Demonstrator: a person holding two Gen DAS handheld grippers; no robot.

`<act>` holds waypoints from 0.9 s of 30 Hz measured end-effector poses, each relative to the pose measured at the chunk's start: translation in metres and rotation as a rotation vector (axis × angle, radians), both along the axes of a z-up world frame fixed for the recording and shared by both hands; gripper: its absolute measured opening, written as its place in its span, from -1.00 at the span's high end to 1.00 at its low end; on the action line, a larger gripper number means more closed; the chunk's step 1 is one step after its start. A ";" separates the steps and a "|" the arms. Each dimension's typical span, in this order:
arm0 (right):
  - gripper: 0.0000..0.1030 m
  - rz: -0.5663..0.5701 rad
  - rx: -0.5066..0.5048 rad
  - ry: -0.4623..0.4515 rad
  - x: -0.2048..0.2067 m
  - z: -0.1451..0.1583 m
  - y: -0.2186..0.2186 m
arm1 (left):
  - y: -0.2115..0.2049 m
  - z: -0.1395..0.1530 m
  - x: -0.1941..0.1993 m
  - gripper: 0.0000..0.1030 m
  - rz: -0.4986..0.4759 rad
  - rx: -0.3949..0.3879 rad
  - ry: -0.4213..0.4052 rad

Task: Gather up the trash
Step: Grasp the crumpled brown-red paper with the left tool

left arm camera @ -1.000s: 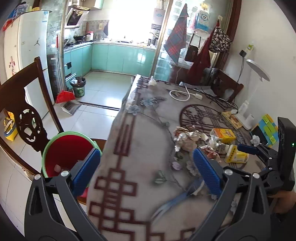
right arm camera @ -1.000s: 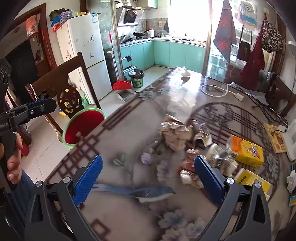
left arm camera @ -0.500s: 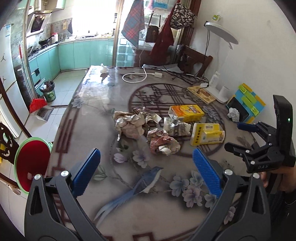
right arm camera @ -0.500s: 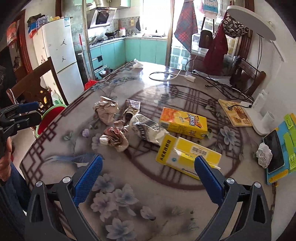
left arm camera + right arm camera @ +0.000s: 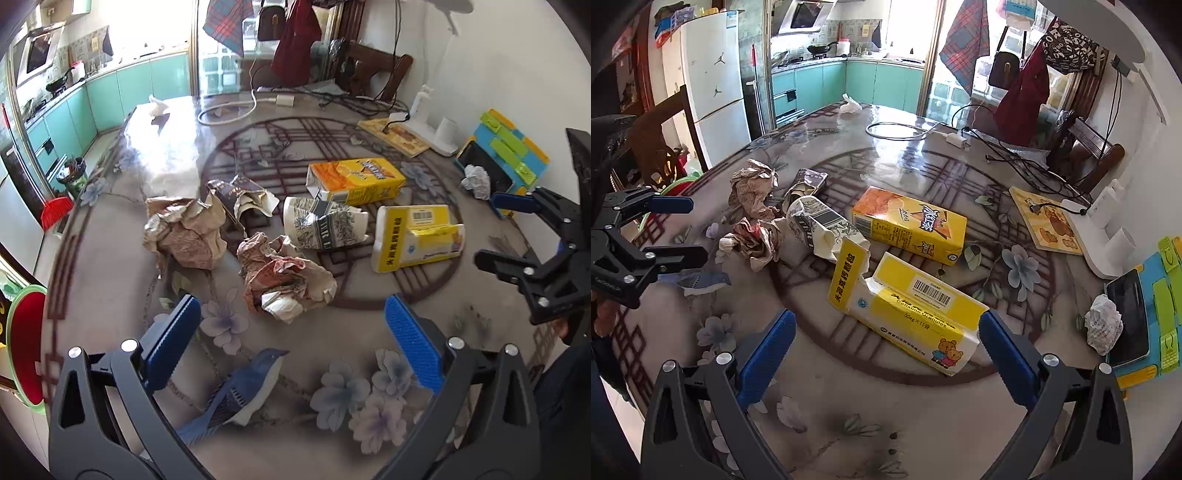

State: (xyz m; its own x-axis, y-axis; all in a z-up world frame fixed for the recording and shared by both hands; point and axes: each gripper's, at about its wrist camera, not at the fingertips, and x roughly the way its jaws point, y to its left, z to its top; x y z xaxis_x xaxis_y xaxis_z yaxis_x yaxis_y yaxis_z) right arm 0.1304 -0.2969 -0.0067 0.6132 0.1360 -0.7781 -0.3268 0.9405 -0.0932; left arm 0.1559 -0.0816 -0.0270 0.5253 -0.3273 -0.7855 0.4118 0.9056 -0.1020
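Trash lies in a cluster on the patterned table: a crumpled reddish paper wad (image 5: 286, 284), a larger brown wad (image 5: 184, 230), a crushed printed cup (image 5: 325, 225), an orange carton (image 5: 354, 181) and a torn yellow medicine box (image 5: 908, 306). My left gripper (image 5: 291, 336) is open just short of the reddish wad. My right gripper (image 5: 886, 343) is open, with the yellow box between and beyond its fingers, untouched. A red bucket with a green rim (image 5: 26, 343) sits below the table's left edge.
A small white paper ball (image 5: 1102, 328) lies beside a phone (image 5: 1128, 317) on a blue and green stand. A white cable (image 5: 905, 131), a yellow book (image 5: 1047, 221) and a lamp base (image 5: 1108, 236) occupy the far and right side. A chair (image 5: 668, 140) stands left.
Both grippers have swung from the table's left edge and bucket toward the trash and come closer. The left now faces the reddish wad, the right the yellow box. Both stayed open.
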 end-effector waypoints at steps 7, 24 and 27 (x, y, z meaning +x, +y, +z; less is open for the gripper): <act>-0.87 0.040 -0.013 0.014 0.013 -0.010 -0.010 | -0.020 -0.028 0.028 -0.90 0.049 0.032 0.045; -0.87 0.139 -0.059 0.091 0.038 -0.040 -0.015 | -0.039 -0.058 0.051 -0.30 0.079 0.086 0.086; -0.87 0.165 -0.093 0.089 0.041 -0.046 -0.009 | -0.036 -0.055 0.050 -0.06 0.076 0.090 0.071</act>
State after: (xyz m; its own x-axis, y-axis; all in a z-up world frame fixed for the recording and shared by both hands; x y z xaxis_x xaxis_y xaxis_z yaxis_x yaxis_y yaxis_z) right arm 0.1716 -0.3061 -0.0527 0.5166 0.1540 -0.8423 -0.4870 0.8619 -0.1410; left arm 0.2056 -0.1178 -0.0825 0.4883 -0.2149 -0.8458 0.3362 0.9407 -0.0450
